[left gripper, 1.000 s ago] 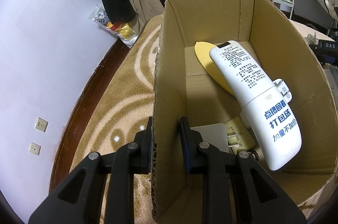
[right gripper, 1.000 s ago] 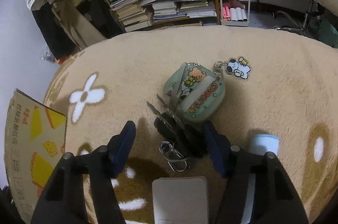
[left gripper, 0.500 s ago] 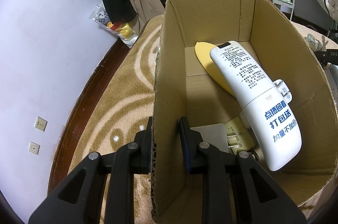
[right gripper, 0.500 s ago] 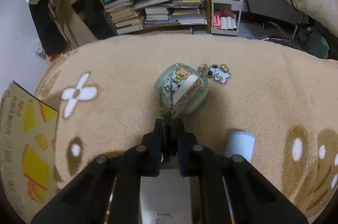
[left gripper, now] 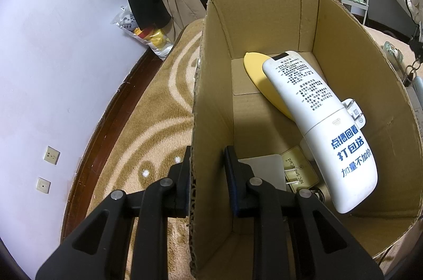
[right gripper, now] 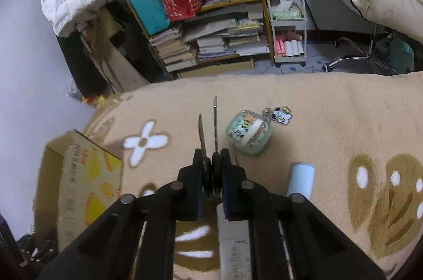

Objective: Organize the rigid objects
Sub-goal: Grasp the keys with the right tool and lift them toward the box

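My left tongs (left gripper: 207, 171) are clamped on the near-left wall of the cardboard box (left gripper: 264, 23), one finger outside on the rug side and one inside; the box stands upright with its mouth open toward me; inside it a long white remote (left gripper: 320, 126) lies tilted, its long axis running from the far end of the box down toward the near right corner, the blue-lettered end nearest me; under it a yellow oval piece (left gripper: 257, 71) points the same way, and a gold card (left gripper: 297, 169) and a pale flat card (left gripper: 264, 167) lie on the box floor near my inner finger

My right tongs (right gripper: 211, 169) are squeezed shut on a bunch of keys (right gripper: 208, 126); two metal blades stick out beyond the fingertips, their long axes pointing straight away from me, nearly parallel, above the beige rug (right gripper: 330, 105); only this view shows what lies on the rug: a round mint-green pouch (right gripper: 248, 133) with a cartoon charm (right gripper: 281, 116) just beside it, a pale blue cylinder (right gripper: 301, 179) near my right finger, a grey remote (right gripper: 234, 240) below the tongs, and the box's printed outside (right gripper: 79, 187) at the left; the contents of the box appear only in the left view
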Demonstrator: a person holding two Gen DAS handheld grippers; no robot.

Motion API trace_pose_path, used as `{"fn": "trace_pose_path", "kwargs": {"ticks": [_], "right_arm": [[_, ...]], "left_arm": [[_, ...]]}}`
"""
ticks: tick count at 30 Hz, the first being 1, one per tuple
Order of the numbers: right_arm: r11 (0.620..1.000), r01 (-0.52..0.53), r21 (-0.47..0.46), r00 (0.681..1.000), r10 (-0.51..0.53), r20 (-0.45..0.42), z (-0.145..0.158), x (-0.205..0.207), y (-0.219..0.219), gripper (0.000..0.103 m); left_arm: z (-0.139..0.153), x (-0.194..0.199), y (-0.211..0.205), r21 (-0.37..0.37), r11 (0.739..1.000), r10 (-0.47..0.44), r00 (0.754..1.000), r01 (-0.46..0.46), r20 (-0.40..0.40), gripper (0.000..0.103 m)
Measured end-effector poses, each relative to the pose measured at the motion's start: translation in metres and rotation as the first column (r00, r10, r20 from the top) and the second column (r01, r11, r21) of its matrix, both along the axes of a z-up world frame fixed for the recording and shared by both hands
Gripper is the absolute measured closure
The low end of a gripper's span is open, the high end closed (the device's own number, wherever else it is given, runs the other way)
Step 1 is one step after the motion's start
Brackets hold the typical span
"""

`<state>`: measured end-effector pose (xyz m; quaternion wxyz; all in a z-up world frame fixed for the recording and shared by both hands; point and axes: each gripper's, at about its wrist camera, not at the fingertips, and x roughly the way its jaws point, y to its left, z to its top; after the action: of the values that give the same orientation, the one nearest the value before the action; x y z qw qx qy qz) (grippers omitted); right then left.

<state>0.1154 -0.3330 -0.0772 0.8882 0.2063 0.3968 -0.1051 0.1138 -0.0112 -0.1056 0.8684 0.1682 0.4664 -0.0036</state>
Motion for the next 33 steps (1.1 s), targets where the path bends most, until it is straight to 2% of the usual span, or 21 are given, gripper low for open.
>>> {"fn": "trace_pose_path", "kwargs": {"ticks": [17,25,28,33], "right_arm": [[0.988,-0.149,-0.03,0.982,0.151,0.114,0.054,0.001,0.072,0.09],[0.965,-0.255,-0.053,0.942,0.261,0.213,0.096,-0.006,0.116,0.09],[0.959,-0.284,-0.009,0.93,0.278,0.241,0.109,-0.009,0.127,0.09],[0.939,-0.343,-0.007,0.902,0.331,0.278,0.125,-0.018,0.149,0.09]], "left_arm": [[0.0,0.0,-0.002,0.004,1.0,0.0,1.0,0.0,0.0,0.081],[0.0,0.0,-0.002,0.002,1.0,0.0,1.0,0.0,0.0,0.081],[0.0,0.0,-0.003,0.002,1.0,0.0,1.0,0.0,-0.001,0.081],[0.0,0.0,-0.002,0.002,1.0,0.0,1.0,0.0,0.0,0.081]]}}
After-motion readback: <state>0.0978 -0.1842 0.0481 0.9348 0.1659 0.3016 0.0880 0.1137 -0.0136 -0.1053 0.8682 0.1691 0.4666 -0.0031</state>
